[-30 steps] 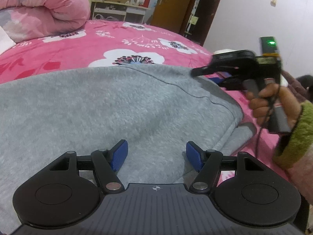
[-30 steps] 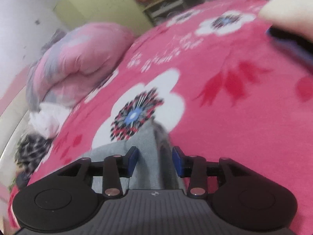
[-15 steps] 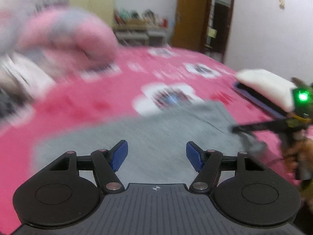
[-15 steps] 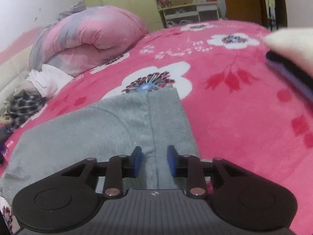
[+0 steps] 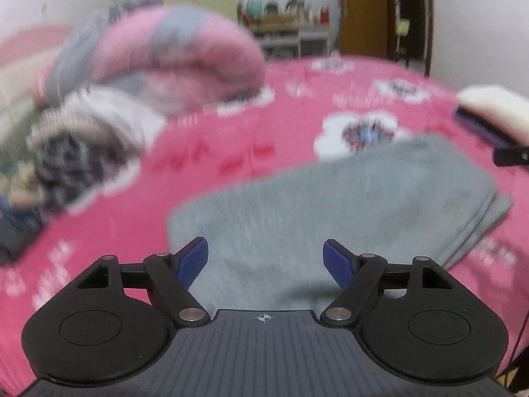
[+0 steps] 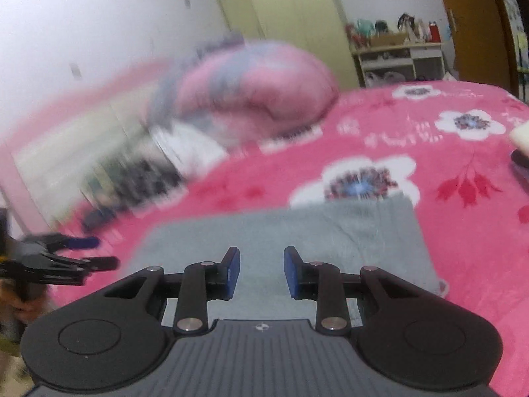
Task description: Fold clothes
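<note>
Folded grey garment [image 5: 347, 205] on pink floral bedspread [image 5: 231, 152] — each hand-held gripper parted, empty, above it.

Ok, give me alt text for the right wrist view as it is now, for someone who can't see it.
A folded grey garment lies flat on a pink flowered bedspread, just beyond the right gripper, whose blue-padded jaws stand apart with nothing between them. The left gripper shows at the left edge, off the garment, and a blurred rolled pink quilt lies behind.
</note>
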Motion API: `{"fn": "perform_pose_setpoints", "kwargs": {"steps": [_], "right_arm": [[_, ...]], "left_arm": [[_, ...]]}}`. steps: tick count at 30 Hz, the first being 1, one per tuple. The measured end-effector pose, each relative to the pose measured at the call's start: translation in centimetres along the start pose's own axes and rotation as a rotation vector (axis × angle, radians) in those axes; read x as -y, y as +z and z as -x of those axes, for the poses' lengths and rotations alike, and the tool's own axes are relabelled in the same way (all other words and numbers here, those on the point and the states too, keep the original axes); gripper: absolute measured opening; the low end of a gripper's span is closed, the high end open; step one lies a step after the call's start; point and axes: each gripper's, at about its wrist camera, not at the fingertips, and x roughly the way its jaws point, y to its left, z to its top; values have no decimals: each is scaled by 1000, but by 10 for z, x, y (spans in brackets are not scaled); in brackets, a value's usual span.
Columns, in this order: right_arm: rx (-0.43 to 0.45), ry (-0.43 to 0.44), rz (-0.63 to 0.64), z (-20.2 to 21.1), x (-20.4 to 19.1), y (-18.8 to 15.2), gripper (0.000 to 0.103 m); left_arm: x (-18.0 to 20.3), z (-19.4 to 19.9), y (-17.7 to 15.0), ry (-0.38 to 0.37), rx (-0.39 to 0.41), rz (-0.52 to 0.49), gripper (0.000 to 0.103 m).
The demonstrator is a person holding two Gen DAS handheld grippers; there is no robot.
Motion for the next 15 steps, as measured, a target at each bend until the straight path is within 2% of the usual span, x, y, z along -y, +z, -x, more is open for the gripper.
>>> {"fn": "perform_pose_setpoints", "kwargs": {"steps": [3,5,7,11,12,15], "right_arm": [[-103,-171,111,-49,4,-22,31],[-191,-276,157,-78,13,-41,29],[-166,-242,153,-79,24,-52,29],[-175,-277,99,-65,10,-36,31],[-154,-253,95,-60,3,-32,31],[-106,-99,107,-55,-27,-26,31]], "left_arm": [[-7,-27,-29,36,-73,35,76],[-20,-27,-47,16,-57,92,77],[-29,-18,-56,3,-22,107,77],[-41,-12,-65,-6,-3,137,78],[-44,-12,-67,-9,-3,150,78],[-56,-13,-73,-35,-8,221,78]]}}
